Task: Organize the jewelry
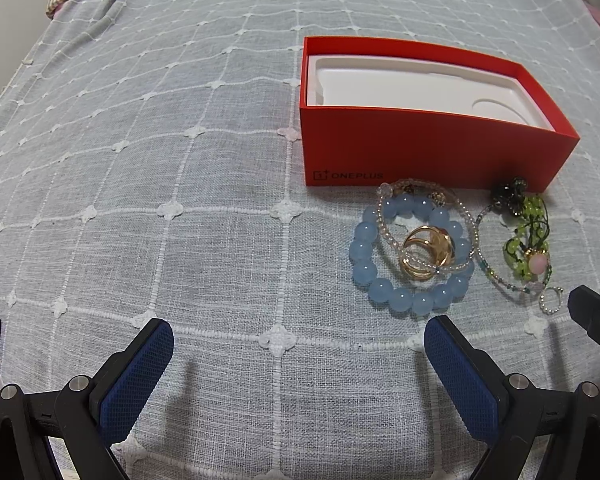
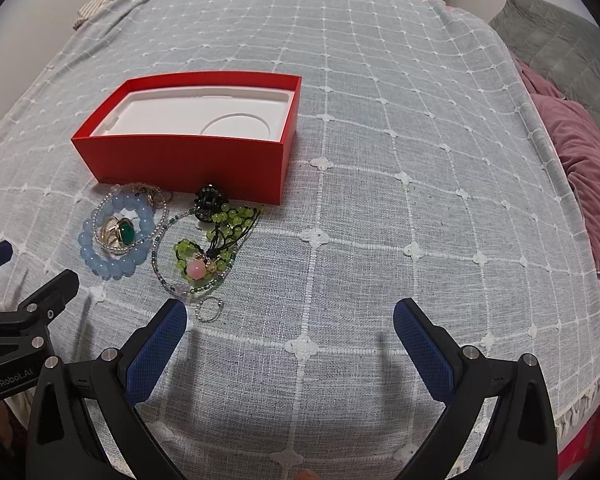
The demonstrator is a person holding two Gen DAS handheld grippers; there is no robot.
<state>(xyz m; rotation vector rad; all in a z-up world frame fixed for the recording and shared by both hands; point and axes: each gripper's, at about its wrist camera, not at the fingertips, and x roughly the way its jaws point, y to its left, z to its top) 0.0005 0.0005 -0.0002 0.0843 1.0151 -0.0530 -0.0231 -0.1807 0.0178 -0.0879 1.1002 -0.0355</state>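
An open red OnePlus box (image 1: 420, 148) (image 2: 188, 160) with a white tray insert stands on the bed. In front of it lies a heap of jewelry: a blue bead bracelet (image 1: 364, 268) (image 2: 112, 268), a gold ring with a green stone (image 1: 428, 252) (image 2: 120, 232), a clear bead strand (image 1: 384, 220), a green bead bracelet with a pink bead (image 1: 528, 256) (image 2: 198, 268), a dark hair claw (image 1: 510, 196) (image 2: 208, 200) and a small bead ring (image 1: 550, 300) (image 2: 209, 310). My left gripper (image 1: 299, 340) is open and empty, below and left of the heap. My right gripper (image 2: 290, 318) is open and empty, right of the small ring.
A grey checked bedspread (image 1: 180, 160) (image 2: 380, 160) covers the bed. Pink and grey pillows (image 2: 580, 168) lie at the right edge. The right gripper's body (image 1: 596, 320) shows at the right of the left wrist view. The left gripper's body (image 2: 28, 320) shows at the left of the right wrist view.
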